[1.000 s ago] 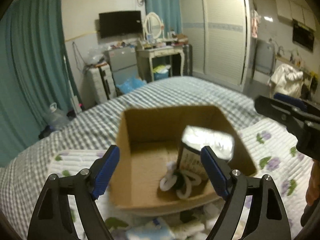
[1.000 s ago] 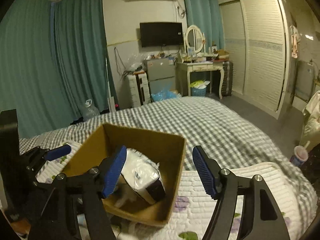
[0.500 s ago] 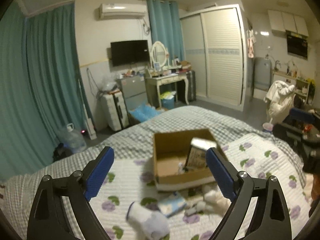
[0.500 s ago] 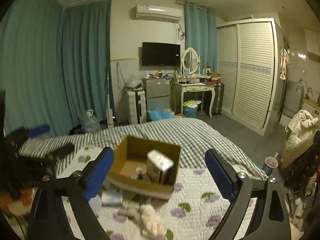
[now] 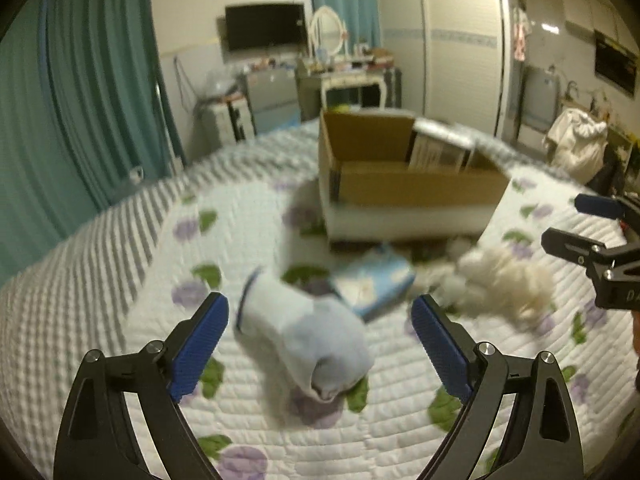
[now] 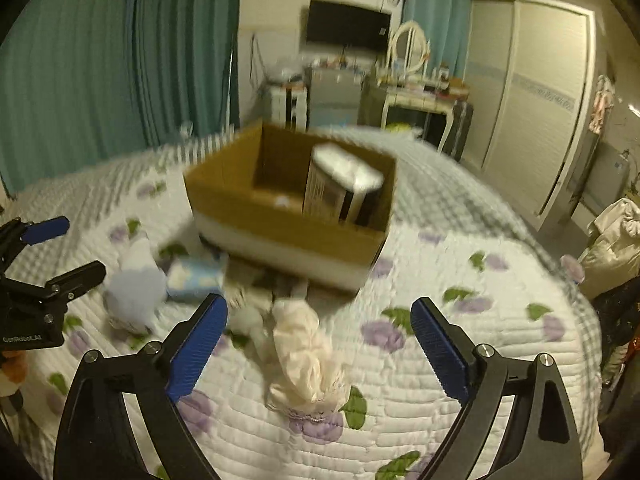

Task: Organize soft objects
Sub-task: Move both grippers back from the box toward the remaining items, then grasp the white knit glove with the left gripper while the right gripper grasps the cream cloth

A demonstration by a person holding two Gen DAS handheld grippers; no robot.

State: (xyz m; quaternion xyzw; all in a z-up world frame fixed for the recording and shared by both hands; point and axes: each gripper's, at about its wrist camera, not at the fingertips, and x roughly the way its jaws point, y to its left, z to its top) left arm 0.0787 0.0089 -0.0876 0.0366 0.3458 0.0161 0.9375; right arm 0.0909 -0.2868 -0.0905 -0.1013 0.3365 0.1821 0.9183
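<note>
Pick-up step: left gripper [image 5: 320, 332], jaws wide apart, straddles the pale blue sock [image 5: 304, 332] on the quilt [image 5: 120, 312] nr the box's [image 5: 420, 192] front edge; right gripper [image 6: 319, 334], also apart, lines up on the cream cloth [image 6: 304, 360]; next, drop & pinch.

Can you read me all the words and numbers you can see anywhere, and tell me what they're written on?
"GenRobot.AI": white letters on the black body of the left claw, seen from the right wrist.
"DA": cut-off letters on the right claw, seen from the left wrist.
Print on the tissue pack in the cardboard box: too blurred.
Blue packet on the quilt: too blurred.
</note>
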